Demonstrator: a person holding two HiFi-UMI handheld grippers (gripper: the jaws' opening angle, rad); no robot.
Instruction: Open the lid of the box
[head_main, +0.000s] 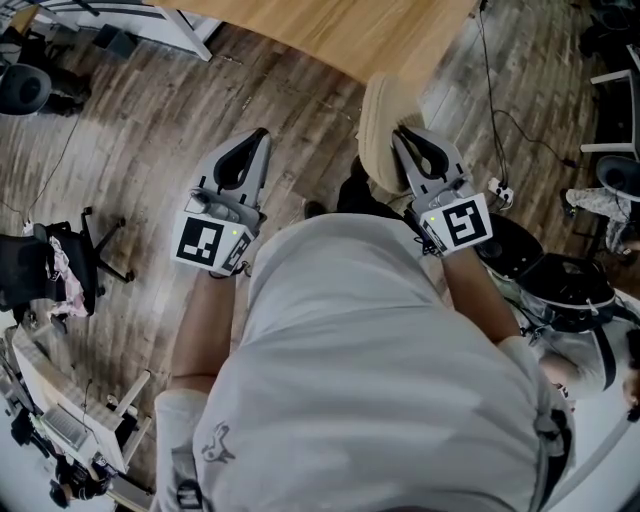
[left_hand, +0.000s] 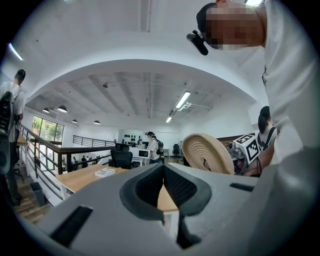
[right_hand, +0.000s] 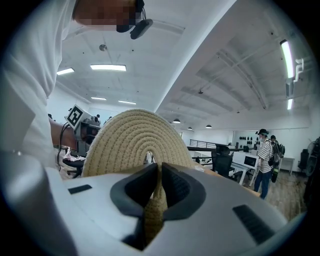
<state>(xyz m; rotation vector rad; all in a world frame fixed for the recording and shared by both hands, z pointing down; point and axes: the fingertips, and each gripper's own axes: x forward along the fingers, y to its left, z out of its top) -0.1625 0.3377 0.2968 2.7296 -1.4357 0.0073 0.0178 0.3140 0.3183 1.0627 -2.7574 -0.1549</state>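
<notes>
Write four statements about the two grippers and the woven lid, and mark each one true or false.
1. The right gripper has its jaws closed on the woven lid. True.
2. The left gripper grips the lid too. False: its jaws are shut on nothing, and the lid is off to its side.
3. The lid is square and made of metal. False: it is round, of coiled rope.
4. In the head view, the plank floor lies below both grippers. True.

An open-plan office, with desks (left_hand: 87, 176), swivel chairs (left_hand: 121, 158) and ceiling strip lights (left_hand: 183, 99)
</notes>
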